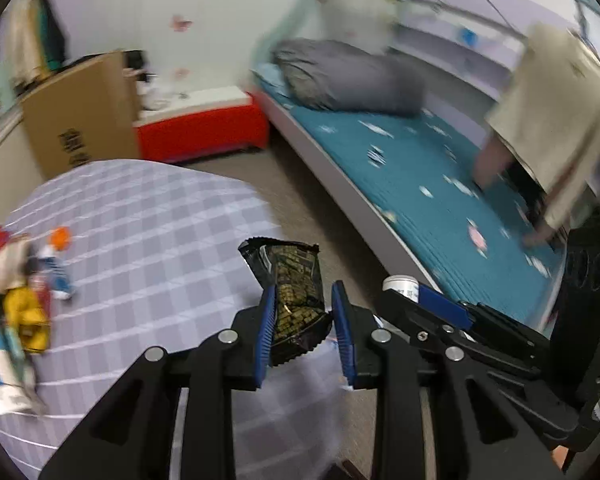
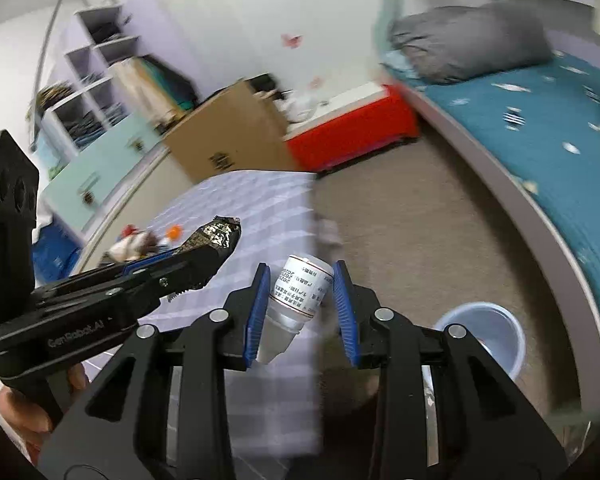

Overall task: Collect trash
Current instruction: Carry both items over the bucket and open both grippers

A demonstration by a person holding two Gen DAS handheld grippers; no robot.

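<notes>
Pinching a black wrapper (image 1: 296,296) and a small bottle (image 2: 296,300), both tools hang beside a pale bin (image 2: 488,340).

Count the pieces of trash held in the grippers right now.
2. A black snack wrapper is in the left gripper; a small white bottle is in the right gripper. More trash lies on the checked cloth.

Glossy foil wrapper (image 1: 290,292); clear plastic bottle (image 2: 296,300).

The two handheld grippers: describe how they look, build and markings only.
Both are matte black plastic linkages with silver pivot pins. The left gripper and right gripper each carry ribbed blue pads on their fingers. In the right wrist view, the left gripper's side bears pale "GenRobot.AI" lettering.
</notes>
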